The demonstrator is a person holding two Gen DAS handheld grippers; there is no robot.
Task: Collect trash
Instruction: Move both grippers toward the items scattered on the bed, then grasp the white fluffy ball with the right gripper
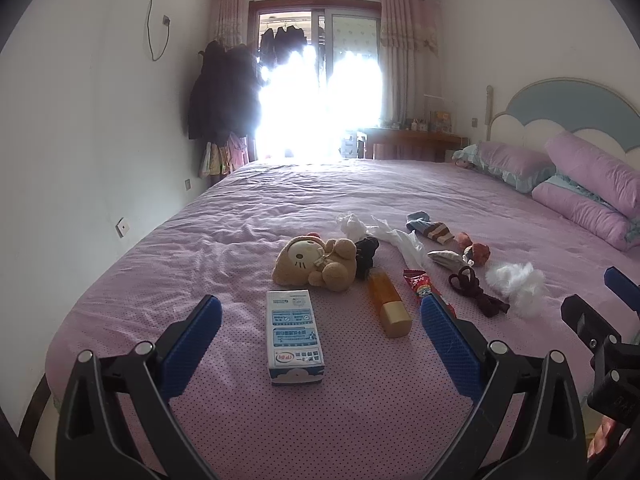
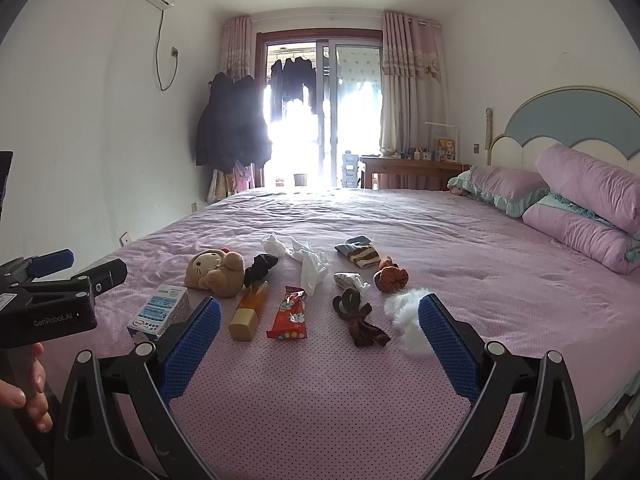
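Trash and other items lie on the pink bed. A blue-and-white milk carton (image 1: 294,336) (image 2: 160,312) lies between the fingers of my open, empty left gripper (image 1: 320,312). Beside it lie an orange bottle (image 1: 389,305) (image 2: 250,312), a red snack wrapper (image 2: 289,313) (image 1: 420,284) and crumpled white tissues (image 2: 408,312) (image 1: 516,282) (image 2: 308,260). My right gripper (image 2: 319,312) is open and empty, hovering in front of the wrapper.
A plush toy (image 1: 316,262) (image 2: 216,270), black sock (image 2: 260,266), striped sock (image 2: 360,254), dark red socks (image 2: 360,320) and orange-brown balled socks (image 2: 392,278) share the bed (image 2: 320,400). Pillows (image 2: 580,200) lie at right. The left gripper's body (image 2: 48,304) shows at left.
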